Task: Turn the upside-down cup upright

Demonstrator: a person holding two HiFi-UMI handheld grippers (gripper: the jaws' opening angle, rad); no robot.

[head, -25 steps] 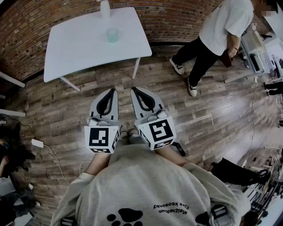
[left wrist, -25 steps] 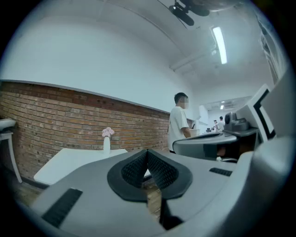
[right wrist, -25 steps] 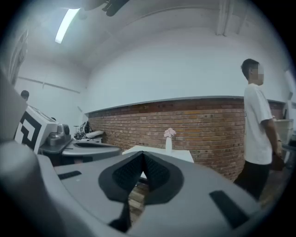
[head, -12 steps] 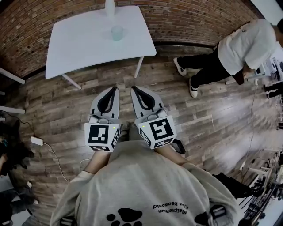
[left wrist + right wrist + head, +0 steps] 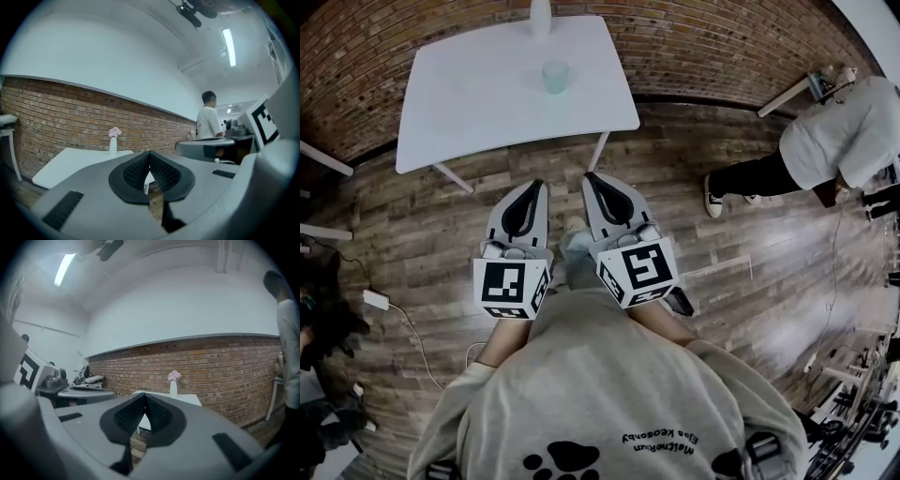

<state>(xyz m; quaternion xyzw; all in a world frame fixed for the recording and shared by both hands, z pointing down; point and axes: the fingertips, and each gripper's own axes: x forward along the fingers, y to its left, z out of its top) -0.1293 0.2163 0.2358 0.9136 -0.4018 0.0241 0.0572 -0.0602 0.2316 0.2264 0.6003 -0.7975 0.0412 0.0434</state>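
While both grippers are carried close to the body, nothing is gripped. The left gripper (image 5: 533, 187) and the right gripper (image 5: 592, 178) are each seen with jaws pressed together and empty. This is borne out in the left gripper view and the right gripper view, where the ribbed pads meet with nothing between them.

The 2 grippers are held side by side, pointing roughly level toward the white desk (image 5: 459, 103). A stretch of wooden floor (image 5: 422, 225) lies between their tips and the desk's near edge.

The cup (image 5: 555, 75), pale green and translucent, stands toward the desk's far side, well apart from both grippers, with its axis vertical. Whether its mouth faces down cannot be made out at this range. It lies straight ahead, between the 2 lines of pointing, and is judged slightly nearer the left gripper's line.

Just beyond it, a white vase (image 5: 541, 17) stands at the far edge by the brick wall (image 5: 703, 42). The approach is judged unfinished, and the jaws would have to be spread before any grasp.
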